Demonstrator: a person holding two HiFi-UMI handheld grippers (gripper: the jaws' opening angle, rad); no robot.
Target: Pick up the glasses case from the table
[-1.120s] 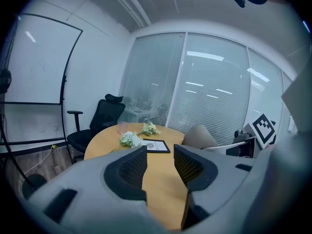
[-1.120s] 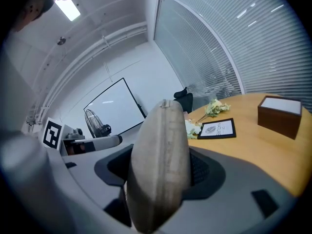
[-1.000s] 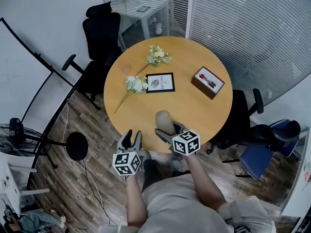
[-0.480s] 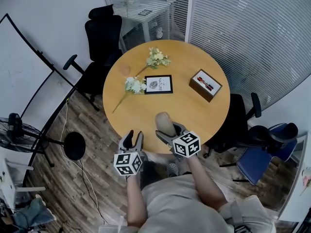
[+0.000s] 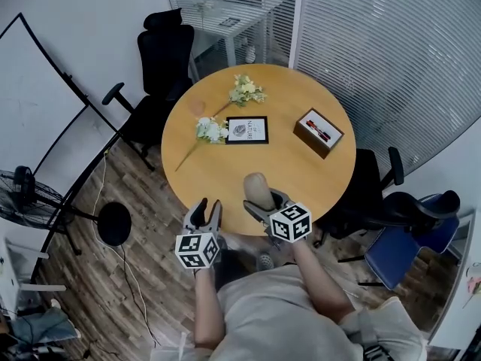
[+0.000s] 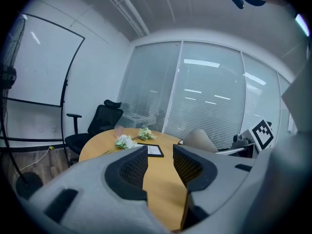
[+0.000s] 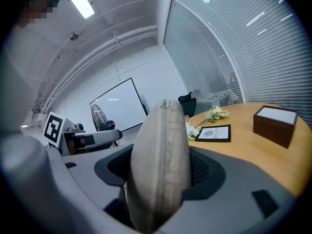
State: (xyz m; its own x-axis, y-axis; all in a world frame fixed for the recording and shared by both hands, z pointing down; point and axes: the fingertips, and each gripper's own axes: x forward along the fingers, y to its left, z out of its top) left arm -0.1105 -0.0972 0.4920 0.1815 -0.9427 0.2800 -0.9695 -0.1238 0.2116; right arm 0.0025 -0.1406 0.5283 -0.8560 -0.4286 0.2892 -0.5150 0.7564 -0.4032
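- While the right tongs [image 5: 259, 201] are gripping the shut case [image 5: 258, 188] upright, the left tongs [image 5: 205, 207] are closing on nothing.
- A brown box [image 5: 320, 131] is sitting on the tabletop [image 5: 225, 168].

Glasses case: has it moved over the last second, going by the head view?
No. The glasses case, clamped in the right claw, sits over the round table's near edge, as far from the framed print as before.

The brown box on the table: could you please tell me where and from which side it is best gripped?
Probably across its two long side walls, coming from above: the brown box stands flat on the table, straight-sided, so those parallel walls offer flat faces.
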